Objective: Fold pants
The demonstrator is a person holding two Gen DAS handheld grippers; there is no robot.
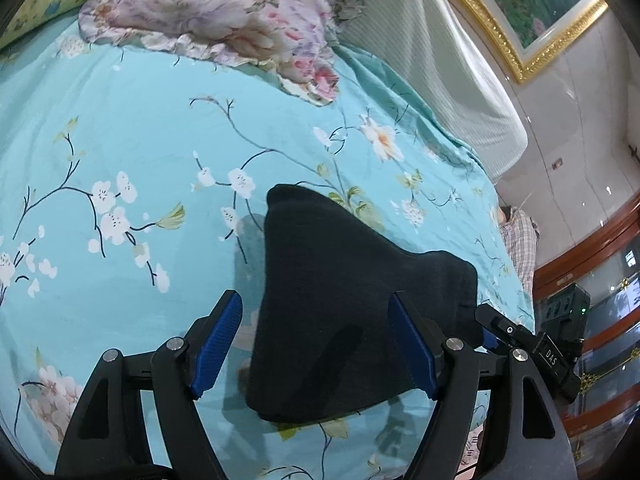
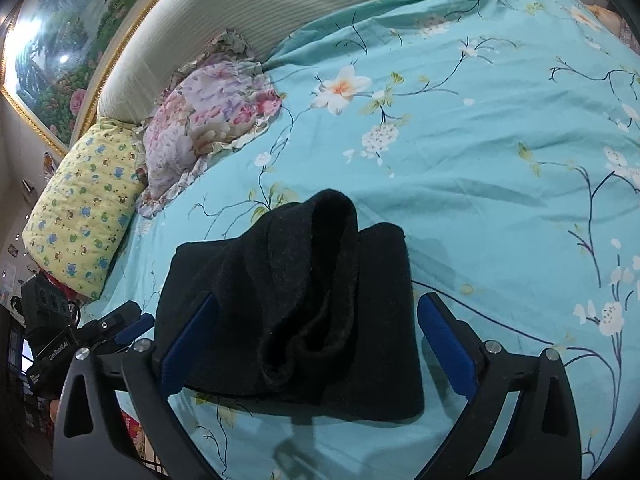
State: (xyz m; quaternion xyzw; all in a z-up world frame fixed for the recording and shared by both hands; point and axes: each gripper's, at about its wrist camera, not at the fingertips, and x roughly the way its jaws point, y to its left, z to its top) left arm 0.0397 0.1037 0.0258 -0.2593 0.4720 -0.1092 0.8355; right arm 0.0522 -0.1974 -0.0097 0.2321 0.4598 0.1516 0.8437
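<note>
— Looking over the bed (image 1: 120, 140): what covers it?

— A turquoise sheet with white blossoms. At eleven o'clock in the left view lies a pink floral pillow (image 1: 224, 16); a yellow printed pillow (image 2: 84, 204) sits at nine o'clock in the right view. A pale ribbed headboard (image 1: 420, 60) and a gold-framed painting (image 1: 532, 8) stand behind.

— And the pants (image 2: 296, 300)?

— Black, folded into a bundle on the sheet, low centre.

— The claws?

— Left claw (image 1: 316, 344) and right claw (image 2: 316, 344) are both spread wide, blue pads flanking the bundle without pressing it.
</note>
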